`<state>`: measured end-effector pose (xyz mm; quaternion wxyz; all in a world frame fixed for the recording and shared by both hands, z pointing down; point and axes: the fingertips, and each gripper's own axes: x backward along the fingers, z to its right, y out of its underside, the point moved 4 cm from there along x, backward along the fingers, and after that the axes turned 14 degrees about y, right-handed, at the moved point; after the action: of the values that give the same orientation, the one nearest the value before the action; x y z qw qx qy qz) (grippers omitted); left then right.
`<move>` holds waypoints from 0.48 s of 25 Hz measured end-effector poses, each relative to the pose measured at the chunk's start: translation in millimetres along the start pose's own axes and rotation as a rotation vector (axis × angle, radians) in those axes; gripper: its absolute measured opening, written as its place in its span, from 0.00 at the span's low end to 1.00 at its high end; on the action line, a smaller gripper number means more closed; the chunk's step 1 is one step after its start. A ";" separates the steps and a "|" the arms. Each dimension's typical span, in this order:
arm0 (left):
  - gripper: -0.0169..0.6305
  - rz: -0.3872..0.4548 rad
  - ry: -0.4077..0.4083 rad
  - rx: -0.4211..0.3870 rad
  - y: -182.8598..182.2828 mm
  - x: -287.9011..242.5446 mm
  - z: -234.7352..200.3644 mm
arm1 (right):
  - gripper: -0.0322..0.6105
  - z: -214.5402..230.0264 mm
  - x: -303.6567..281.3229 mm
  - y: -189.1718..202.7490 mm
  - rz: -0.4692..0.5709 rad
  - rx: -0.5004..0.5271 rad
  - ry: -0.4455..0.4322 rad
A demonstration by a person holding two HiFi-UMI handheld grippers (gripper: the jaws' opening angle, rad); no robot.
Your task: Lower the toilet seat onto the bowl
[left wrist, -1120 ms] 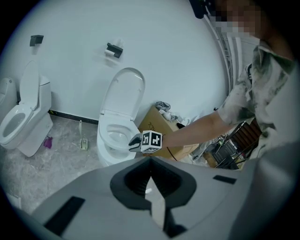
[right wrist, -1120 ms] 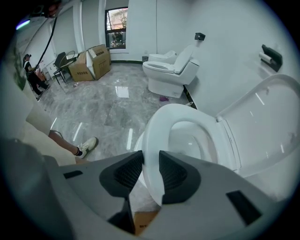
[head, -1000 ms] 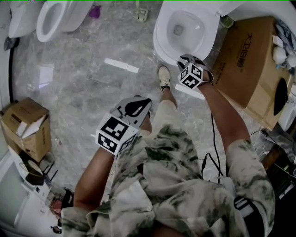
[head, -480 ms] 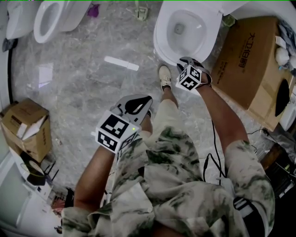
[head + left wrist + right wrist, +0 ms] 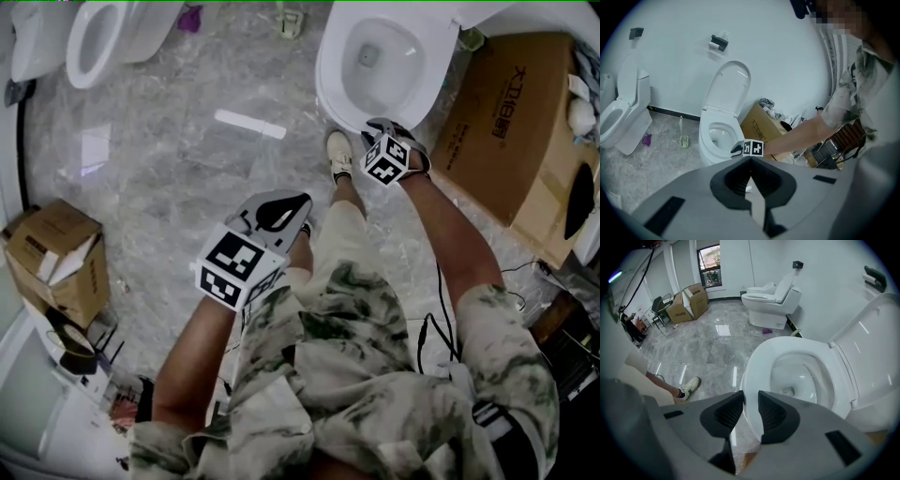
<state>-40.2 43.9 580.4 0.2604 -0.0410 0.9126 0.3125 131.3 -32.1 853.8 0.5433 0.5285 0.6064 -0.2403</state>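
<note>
1. The fingers (image 5: 727, 412) of the right gripper (image 5: 750, 399) stand a little apart and clamp nothing. The slit between them frames the front edge of the toilet seat (image 5: 758, 363), close beyond the tips. Whether a tip touches it cannot be told.
2. From that edge the toilet seat lies flat on the bowl (image 5: 799, 376), running away from the fingers. At the far end the lid (image 5: 872, 341) stands raised.
3. The left gripper (image 5: 751, 161) has its fingertips closed together, with nothing between them. It hangs over the floor (image 5: 169, 169) beside the person's leg, well back from the bowl.
4. Straight beyond the left fingertips sits the right gripper's marker cube (image 5: 753, 148), at the front of the bowl, with the forearm (image 5: 797, 138) behind it.
5. Just to the left of the right fingers a shoe (image 5: 690, 385) rests on the floor. On their other side a cardboard box (image 5: 506, 122) stands against the bowl.
6. Far beyond both pairs of fingers, a second toilet (image 5: 771, 298) stands by the wall.
</note>
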 end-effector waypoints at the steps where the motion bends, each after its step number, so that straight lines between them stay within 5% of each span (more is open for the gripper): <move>1: 0.06 0.000 -0.001 0.002 0.7 -0.8 -1.7 | 0.24 -0.7 -2.9 0.4 -0.002 -0.001 -0.002; 12: 0.06 0.001 -0.016 0.032 -4.2 -10.1 -25.9 | 0.23 -10.1 -35.2 10.7 -0.034 0.001 -0.048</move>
<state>-42.1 24.3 600.5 0.2680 -0.0338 0.9155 0.2982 131.6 -33.3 891.9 0.5533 0.5123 0.6020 -0.2626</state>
